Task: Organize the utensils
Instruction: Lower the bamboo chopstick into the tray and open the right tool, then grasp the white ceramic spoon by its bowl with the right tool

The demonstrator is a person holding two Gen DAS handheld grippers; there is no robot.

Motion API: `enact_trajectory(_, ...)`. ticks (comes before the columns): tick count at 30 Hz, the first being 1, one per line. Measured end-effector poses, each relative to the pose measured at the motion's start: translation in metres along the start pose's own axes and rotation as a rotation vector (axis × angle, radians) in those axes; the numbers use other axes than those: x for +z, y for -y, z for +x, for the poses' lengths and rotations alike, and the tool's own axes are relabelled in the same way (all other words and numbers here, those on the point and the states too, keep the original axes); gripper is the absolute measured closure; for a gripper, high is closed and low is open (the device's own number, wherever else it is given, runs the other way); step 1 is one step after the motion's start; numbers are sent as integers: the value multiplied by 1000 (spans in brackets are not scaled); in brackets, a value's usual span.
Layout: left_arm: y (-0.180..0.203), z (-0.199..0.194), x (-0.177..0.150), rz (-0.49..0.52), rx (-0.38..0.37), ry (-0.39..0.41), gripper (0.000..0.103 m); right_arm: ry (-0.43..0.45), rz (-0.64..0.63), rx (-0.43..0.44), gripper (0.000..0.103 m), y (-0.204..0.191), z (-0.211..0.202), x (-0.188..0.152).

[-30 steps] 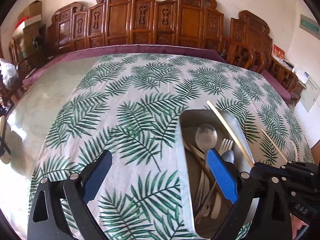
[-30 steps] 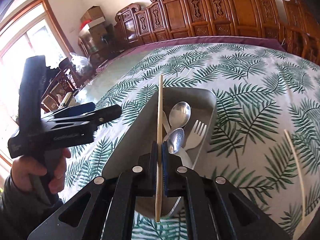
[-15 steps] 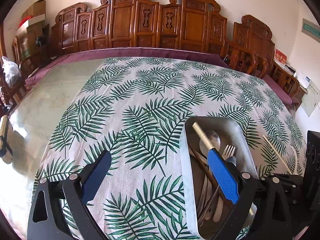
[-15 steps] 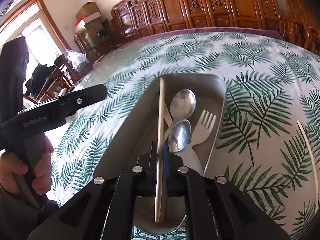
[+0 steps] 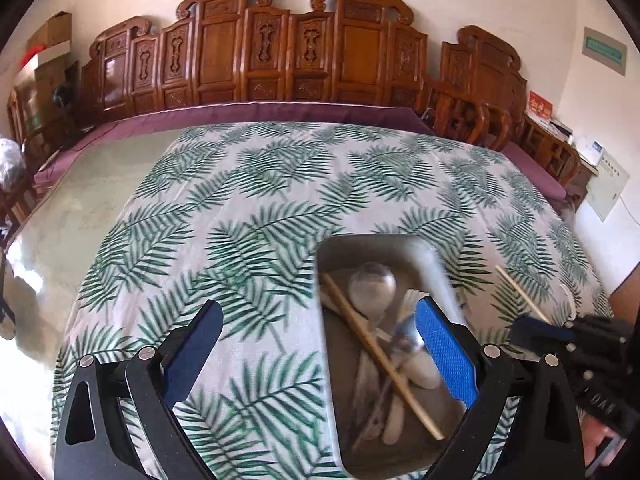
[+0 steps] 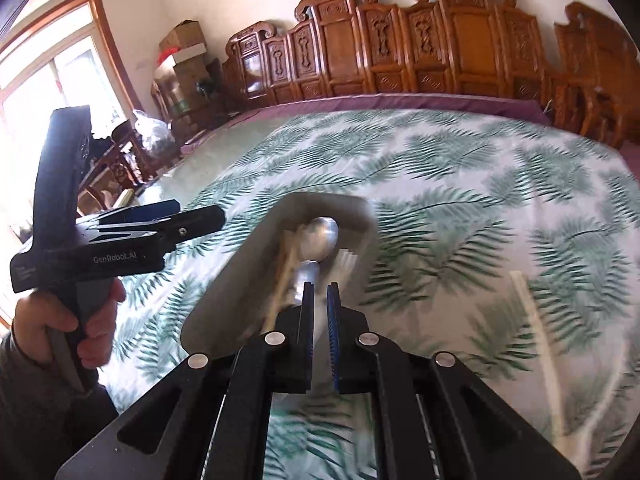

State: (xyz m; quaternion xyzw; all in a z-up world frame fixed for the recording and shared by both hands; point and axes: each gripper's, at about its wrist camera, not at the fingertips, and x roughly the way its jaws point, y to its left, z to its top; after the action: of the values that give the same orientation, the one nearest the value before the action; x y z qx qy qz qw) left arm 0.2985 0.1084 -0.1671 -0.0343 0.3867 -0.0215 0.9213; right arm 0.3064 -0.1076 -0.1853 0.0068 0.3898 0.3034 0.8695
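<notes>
- Carved wooden chairs [image 5: 280, 64] are lined along the far wall; the surface is covered by a palm-leaf cloth [image 5: 240, 208].
- A grey tray [image 5: 332, 380] is seen on the near right of the cloth, holding a spoon [image 5: 372, 284], a fork and other cutlery.
- One chopstick [image 5: 376, 352], gripped by the right tool [image 6: 320, 292] half a second ago, is now lying diagonally inside the tray.
- The right tool has been parted by a narrow gap and nothing is held.
- The left tool [image 5: 320, 324] is spread wide and nothing is held.
- A second chopstick [image 5: 520, 292] is left on the cloth, right of the tray; it is judged the next item to be collected.
</notes>
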Motion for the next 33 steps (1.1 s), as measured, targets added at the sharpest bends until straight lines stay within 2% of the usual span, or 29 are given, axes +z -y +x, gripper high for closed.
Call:
enact_trajectory(6,33,-7,1,40,-45,20,10,6,-23,-119,93,38,-42,-16)
enact_trajectory(8,49,-10,0,71,-56,27,10,1,-17,-156,85,54,-53,-23)
enact_trajectory(13,79,-19,-3,131,-95,42,10,-17,13,-268,81,94,-85,-43)
enact_trajectory(16,96,-19,-6,149,-132,35,10,-24,45,-317,72,113,-96,-54)
enact_trajectory(18,108,-18,-10,174,-142,30,10,-38,71,-342,65,126,-97,-60)
enact_trajectory(21,123,-16,-18,203,-155,17,10,-67,110,-374,62,143,-92,-72)
enact_trajectory(26,149,-13,-33,263,-172,-4,10,-113,181,-378,61,158,-75,-91)
enact_trajectory(33,175,-11,-52,327,-193,-31,10,-179,196,-387,62,161,-60,-107)
